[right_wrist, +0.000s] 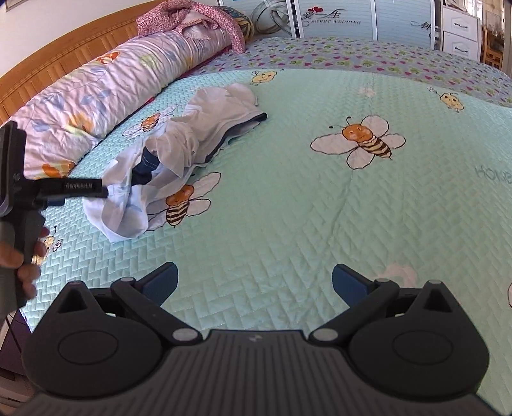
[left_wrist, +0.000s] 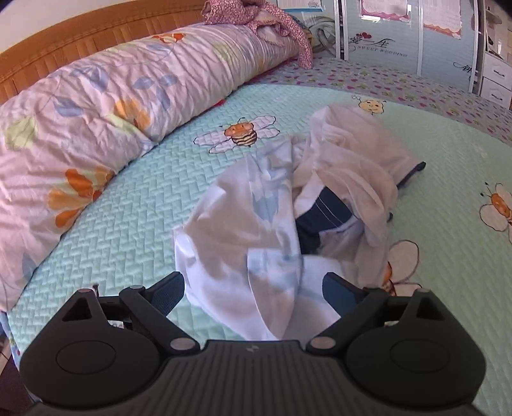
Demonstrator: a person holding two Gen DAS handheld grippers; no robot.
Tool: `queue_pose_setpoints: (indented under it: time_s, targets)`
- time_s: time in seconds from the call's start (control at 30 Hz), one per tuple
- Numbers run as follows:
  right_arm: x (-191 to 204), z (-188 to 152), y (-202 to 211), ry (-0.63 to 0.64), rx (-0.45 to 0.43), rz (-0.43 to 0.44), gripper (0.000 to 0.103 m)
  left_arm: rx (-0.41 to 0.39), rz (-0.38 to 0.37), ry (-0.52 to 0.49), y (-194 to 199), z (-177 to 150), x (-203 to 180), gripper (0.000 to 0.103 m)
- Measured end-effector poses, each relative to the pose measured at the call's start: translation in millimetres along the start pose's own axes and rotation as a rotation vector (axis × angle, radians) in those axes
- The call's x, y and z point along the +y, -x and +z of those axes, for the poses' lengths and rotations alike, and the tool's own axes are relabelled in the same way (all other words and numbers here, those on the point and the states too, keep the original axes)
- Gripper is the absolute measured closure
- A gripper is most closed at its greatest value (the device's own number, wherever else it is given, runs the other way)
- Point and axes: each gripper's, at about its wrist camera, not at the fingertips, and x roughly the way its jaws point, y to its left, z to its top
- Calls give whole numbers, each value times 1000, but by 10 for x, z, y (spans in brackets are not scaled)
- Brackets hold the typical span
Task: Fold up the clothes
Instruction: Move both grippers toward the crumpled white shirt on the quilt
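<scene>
A crumpled white garment [left_wrist: 345, 160] with pale blue print and a navy part [left_wrist: 323, 214] lies on the mint bee-patterned bedspread [left_wrist: 128, 224]. My left gripper [left_wrist: 256, 288] is open, its two fingers wide apart on either side of the garment's near end, with a fold of white cloth lying between them. In the right wrist view the garment [right_wrist: 208, 128] sits at the left, and the left gripper [right_wrist: 104, 191], held by a hand [right_wrist: 25, 256], reaches into its near edge. My right gripper [right_wrist: 256, 278] hangs open over bare bedspread [right_wrist: 288, 208], well right of the garment, holding nothing.
A long floral quilt roll [left_wrist: 96, 121] runs along the wooden headboard [left_wrist: 80, 41] on the left, with a pink floral garment [left_wrist: 249, 12] on its far end. Wardrobe doors [left_wrist: 384, 38] and white drawers [right_wrist: 460, 32] stand beyond the bed's far edge.
</scene>
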Motion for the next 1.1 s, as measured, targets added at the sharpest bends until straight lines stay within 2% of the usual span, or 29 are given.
queue_pose_setpoints:
  time_s: [0.1, 0.2, 0.37, 0.47, 0.53, 0.63, 0.77, 0.87, 1.0, 1.1]
  targets:
    - [-62, -58, -97, -30, 18, 31, 1, -2, -6, -23, -192, 85, -64, 10]
    - [-44, -193, -145, -31, -3, 71, 1, -5, -6, -48, -358, 157, -145, 10]
    - [-114, -195, -167, 2, -1, 103, 1, 45, 57, -82, -694, 219, -209, 14]
    - [-57, -220, -186, -18, -8, 114, 1, 45, 83, -94, -653, 213, -232, 17]
    - [-6, -188, -203, -13, -11, 126, 1, 25, 56, -91, -538, 195, -293, 17]
    - [193, 4, -235, 73, -3, 116, 1, 11, 37, -102, -399, 155, -391, 16]
    - [517, 268, -352, 143, 23, 112, 1, 14, 74, -92, -351, 142, -315, 16]
    - [767, 398, -508, 182, 3, 101, 1, -2, 117, -68, -323, 133, -194, 16]
    - [1024, 599, -883, 185, 17, 31, 1, -24, 186, -35, -269, 110, -35, 16]
    - [1160, 748, -1143, 173, 28, -15, 1, -34, 209, 5, -226, 91, 113, 16]
